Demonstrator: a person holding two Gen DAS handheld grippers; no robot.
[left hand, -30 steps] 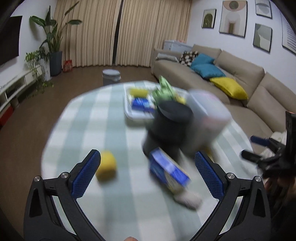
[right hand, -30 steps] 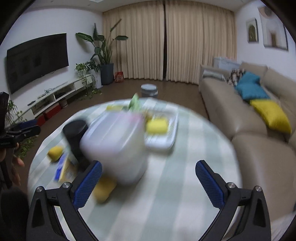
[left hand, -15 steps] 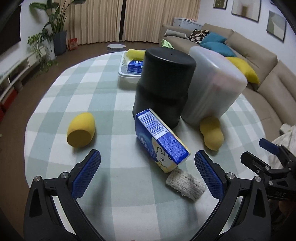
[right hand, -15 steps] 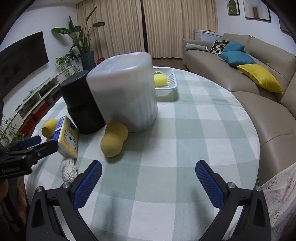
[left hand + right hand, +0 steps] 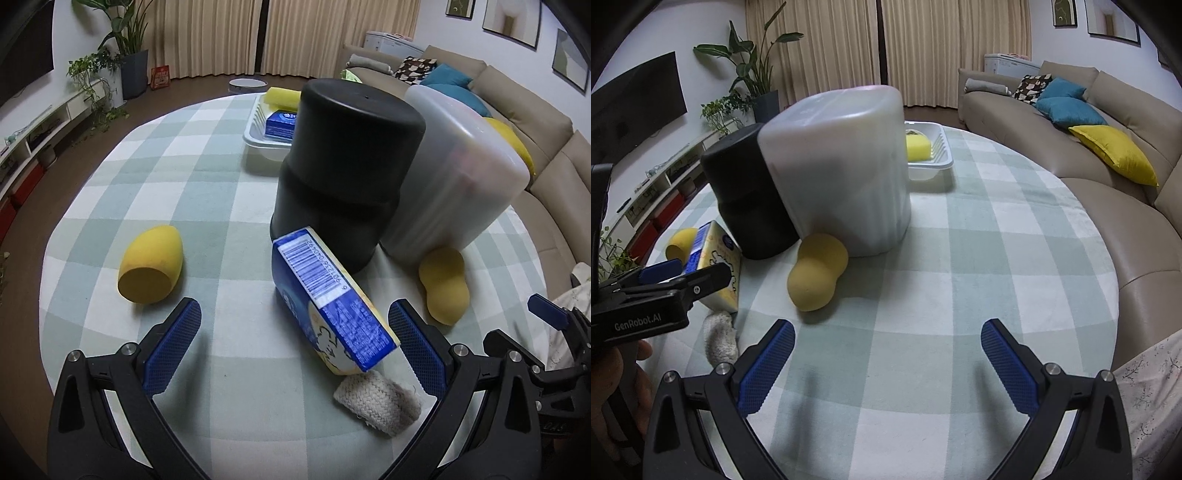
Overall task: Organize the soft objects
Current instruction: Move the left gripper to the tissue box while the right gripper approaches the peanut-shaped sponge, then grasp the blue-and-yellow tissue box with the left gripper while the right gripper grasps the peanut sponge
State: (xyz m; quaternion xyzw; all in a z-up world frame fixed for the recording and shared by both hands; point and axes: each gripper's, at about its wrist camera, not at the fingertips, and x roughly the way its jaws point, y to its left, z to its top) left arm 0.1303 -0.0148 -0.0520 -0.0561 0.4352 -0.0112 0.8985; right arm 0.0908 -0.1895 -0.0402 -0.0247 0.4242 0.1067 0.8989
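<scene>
Both wide-open, the left gripper (image 5: 293, 345) straddles the blue box (image 5: 330, 301); the right gripper (image 5: 886, 356) faces the peanut-shaped sponge (image 5: 817, 277).

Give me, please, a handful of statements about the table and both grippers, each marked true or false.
1. Both grippers are open and hold nothing. True: the left gripper and the right gripper are spread wide and empty.
2. The blue box lies flat on the table. False: it is tilted, its upper end leaning on the black container.
3. The peanut-shaped yellow sponge lies at the foot of the translucent white container. True.
4. The white tray is empty. False: it holds a yellow sponge block.
5. The egg-shaped yellow sponge sits in the tray. False: it lies alone on the checked tablecloth.
</scene>
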